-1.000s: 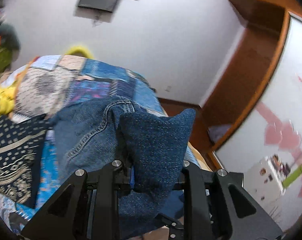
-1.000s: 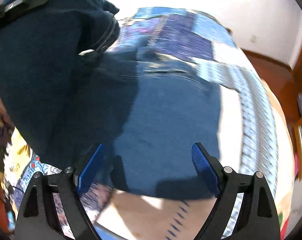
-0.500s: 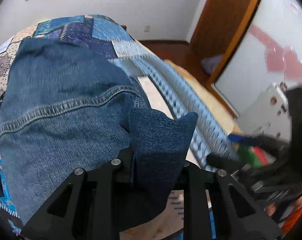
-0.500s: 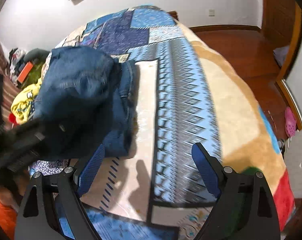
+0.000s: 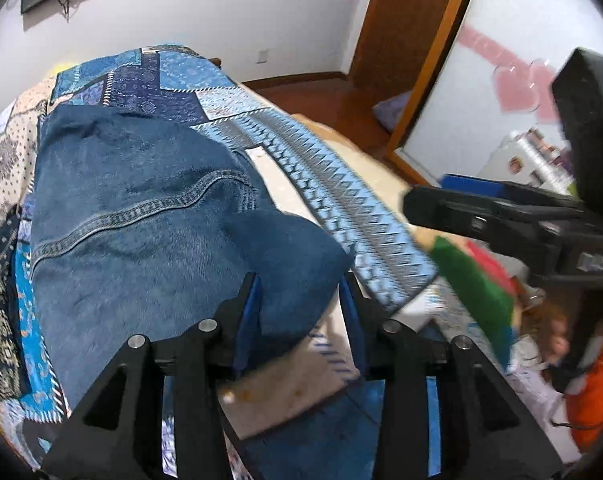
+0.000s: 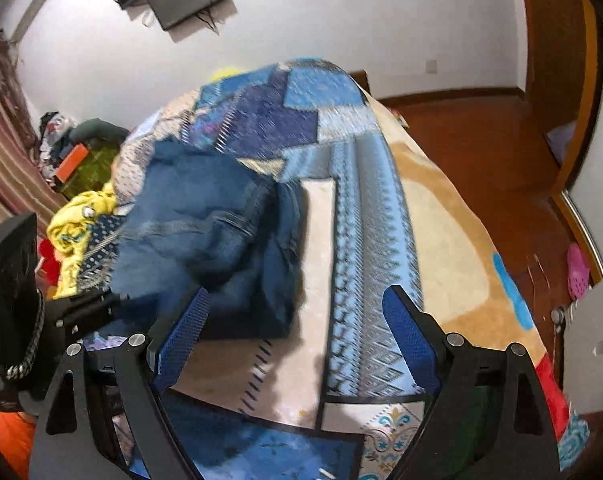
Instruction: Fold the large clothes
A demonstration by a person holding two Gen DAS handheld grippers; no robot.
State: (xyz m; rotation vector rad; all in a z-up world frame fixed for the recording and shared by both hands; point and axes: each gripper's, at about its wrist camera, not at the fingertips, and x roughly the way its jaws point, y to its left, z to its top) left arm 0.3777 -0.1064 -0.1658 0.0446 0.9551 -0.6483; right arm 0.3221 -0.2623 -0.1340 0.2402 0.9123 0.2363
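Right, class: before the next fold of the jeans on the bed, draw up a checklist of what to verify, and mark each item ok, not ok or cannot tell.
1. Left claw open around the jeans corner, pads apart from the cloth: ok.
2. Right claw open and empty: ok.
3. Jeans lie fully on the patchwork bedspread, none hanging off the edge: ok.
4. Folded layers flat and aligned: not ok; they bunch unevenly in the right wrist view.
5. Yellow garment apart from the jeans: cannot tell.
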